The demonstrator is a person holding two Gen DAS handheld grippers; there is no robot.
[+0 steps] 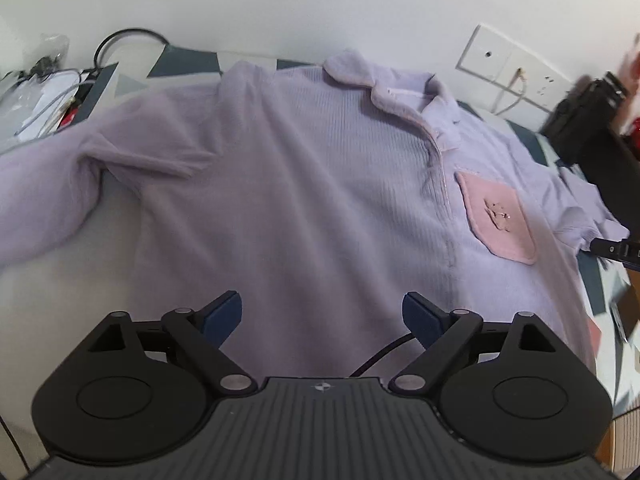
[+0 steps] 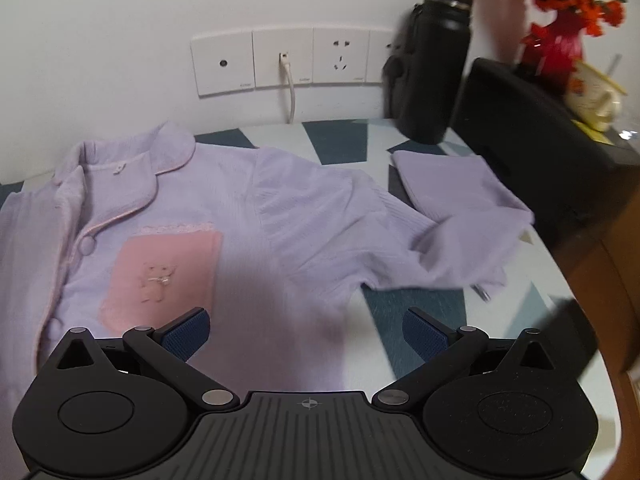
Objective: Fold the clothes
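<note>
Covering most of what I saw, a table (image 2: pixel 340 136) with a blue, grey and white geometric pattern ran up to a white wall. On it lay a lilac pyjama top (image 1: pixel 304 184), front up and spread flat, its collar toward the wall and its body reaching back under my fingers. One sleeve (image 1: pixel 44 192) stretched off to the left side of the left wrist view; the other sleeve (image 2: pixel 452 248) bent out across the table in the right wrist view. Just beyond that sleeve sat a folded lilac garment (image 2: pixel 456 184), touching or nearly touching it; I could not tell which. A tall black bottle (image 2: pixel 436 64) stood near the wall with a dark box (image 2: pixel 532 136) beside it. Behind them were blurred red flowers (image 2: pixel 564 4). A row of white wall sockets (image 2: pixel 280 60) held one white plug. A pink chest pocket (image 2: pixel 168 256) sat on the top's front.

My left gripper (image 1: pixel 322 316) hovered over the lower body of the top, jaws spread wide, gripping nothing. My right gripper (image 2: pixel 306 332) hung over the top's side edge, one blue pad above cloth and the other above bare table, jaws likewise apart and empty.
</note>
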